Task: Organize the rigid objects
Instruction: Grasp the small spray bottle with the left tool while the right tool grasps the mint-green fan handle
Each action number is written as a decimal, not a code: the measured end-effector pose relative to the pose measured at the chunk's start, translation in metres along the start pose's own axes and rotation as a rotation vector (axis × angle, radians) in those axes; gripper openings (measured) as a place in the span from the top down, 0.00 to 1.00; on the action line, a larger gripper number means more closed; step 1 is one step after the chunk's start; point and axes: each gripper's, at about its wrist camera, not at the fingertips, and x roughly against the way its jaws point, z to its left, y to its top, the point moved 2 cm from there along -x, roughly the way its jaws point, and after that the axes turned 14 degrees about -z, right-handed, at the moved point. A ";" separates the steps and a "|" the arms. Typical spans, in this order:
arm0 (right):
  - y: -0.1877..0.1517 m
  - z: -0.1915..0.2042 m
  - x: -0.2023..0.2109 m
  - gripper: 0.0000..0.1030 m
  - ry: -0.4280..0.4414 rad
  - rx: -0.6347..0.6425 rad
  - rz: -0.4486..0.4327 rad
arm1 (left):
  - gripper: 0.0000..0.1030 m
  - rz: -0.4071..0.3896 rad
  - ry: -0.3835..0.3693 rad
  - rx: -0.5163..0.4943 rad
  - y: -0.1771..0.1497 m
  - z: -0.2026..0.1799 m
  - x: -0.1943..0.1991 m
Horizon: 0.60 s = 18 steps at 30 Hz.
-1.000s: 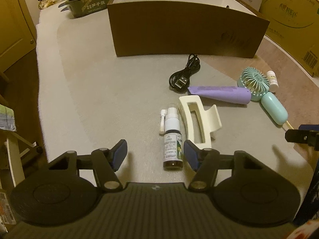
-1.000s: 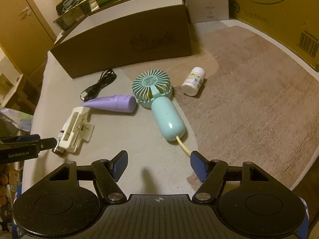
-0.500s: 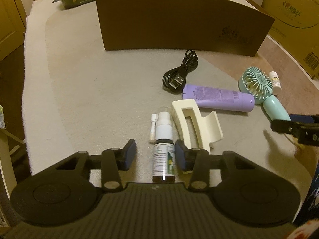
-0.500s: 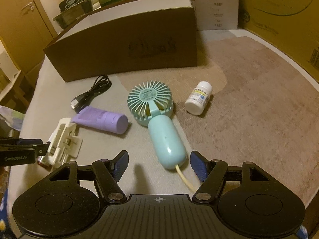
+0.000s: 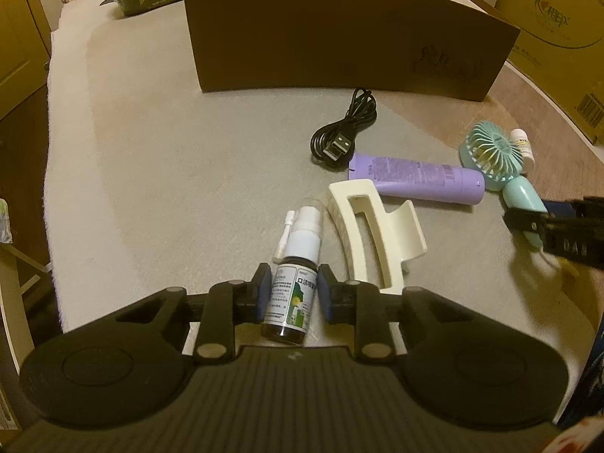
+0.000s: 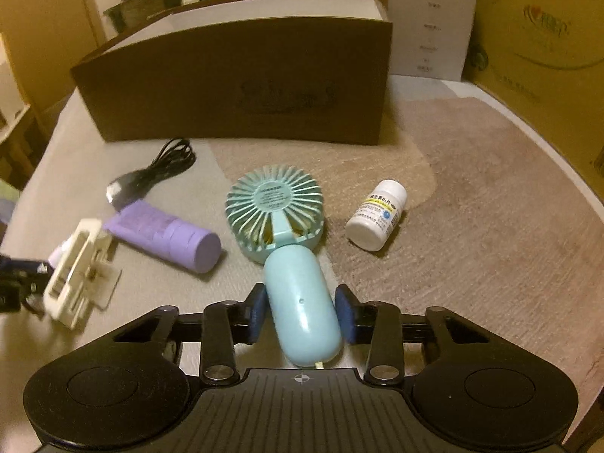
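Nothing is seen stowed in the brown box (image 5: pixel 339 41) at 12 o'clock. The left gripper (image 5: pixel 292 294) jaws are clamped on the spray bottle (image 5: pixel 292 283); the right gripper (image 6: pixel 302 315) jaws flank the fan (image 6: pixel 298 294) handle, contact unclear. Five items are left on the bench (image 5: pixel 170 158).

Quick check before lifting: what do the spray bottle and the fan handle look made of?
Spray bottle: dark, glossy body, glass or hard plastic, can't tell which; paper label, white plastic nozzle. Fan handle: smooth mint plastic, soft sheen, seamless rounded shell. Both look rigid between the jaws.
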 end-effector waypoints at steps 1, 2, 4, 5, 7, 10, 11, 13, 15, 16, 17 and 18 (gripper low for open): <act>-0.003 0.003 0.003 0.66 -0.001 0.014 -0.001 | 0.76 -0.001 0.001 0.001 -0.001 0.000 0.001; -0.008 0.007 0.008 0.67 -0.001 0.028 0.001 | 0.76 -0.001 0.002 0.002 -0.002 0.001 0.002; -0.016 0.012 0.017 0.67 0.011 0.032 0.011 | 0.76 -0.002 0.002 0.005 -0.003 0.001 0.003; -0.020 0.015 0.021 0.67 0.020 0.027 0.018 | 0.76 -0.001 0.002 0.007 -0.004 0.002 0.004; -0.027 0.020 0.030 0.67 0.041 0.022 0.031 | 0.76 -0.001 0.000 0.008 -0.005 0.002 0.006; -0.036 0.026 0.040 0.67 0.048 0.027 0.034 | 0.76 0.002 -0.002 0.002 -0.004 0.002 0.003; -0.037 0.026 0.041 0.67 0.047 0.018 0.031 | 0.76 0.004 -0.001 -0.001 -0.004 0.002 0.002; -0.035 0.025 0.038 0.67 0.049 0.003 0.034 | 0.76 0.006 0.003 -0.015 -0.004 0.000 0.000; -0.031 0.024 0.033 0.67 0.051 -0.006 0.037 | 0.76 0.006 0.008 -0.027 -0.004 -0.003 -0.001; -0.028 0.025 0.031 0.67 0.049 -0.007 0.036 | 0.76 0.006 0.009 -0.032 -0.004 -0.003 -0.001; -0.026 0.025 0.027 0.66 0.046 -0.007 0.035 | 0.76 0.005 0.011 -0.039 -0.005 -0.004 -0.001; -0.024 0.026 0.025 0.66 0.043 -0.007 0.032 | 0.76 0.003 0.012 -0.047 -0.005 -0.005 -0.002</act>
